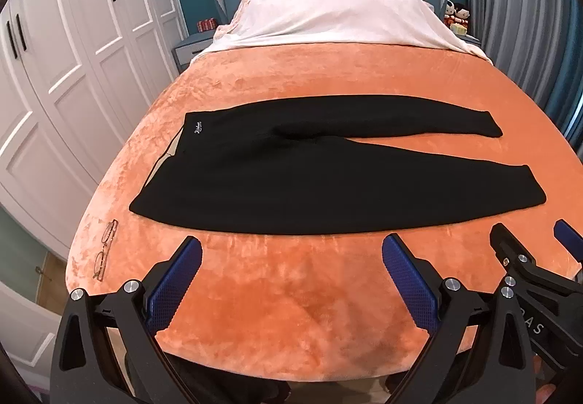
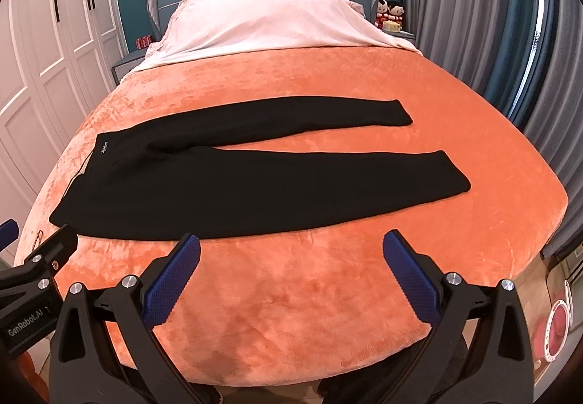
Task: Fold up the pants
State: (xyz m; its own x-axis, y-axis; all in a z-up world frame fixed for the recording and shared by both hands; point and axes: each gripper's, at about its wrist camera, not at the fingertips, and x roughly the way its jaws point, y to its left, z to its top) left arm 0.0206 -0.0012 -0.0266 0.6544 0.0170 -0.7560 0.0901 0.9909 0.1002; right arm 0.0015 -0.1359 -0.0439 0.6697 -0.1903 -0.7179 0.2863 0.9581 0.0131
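With the black pants (image 1: 309,178) spread flat across the orange bed (image 1: 291,313), waistband at the left, the left gripper (image 1: 291,258) and right gripper (image 2: 291,254), jaws spread and empty, are best brought to the near leg's outer edge for folding over the far leg.

We saw the pants (image 1: 328,181) lying flat across the blanket (image 1: 309,294), waistband left, legs right; glasses (image 1: 105,251) lay left of them, pillows (image 1: 328,10) behind.

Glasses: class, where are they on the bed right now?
Left wrist view: the glasses lie on the orange blanket, near its left edge, beside the pants' waistband.
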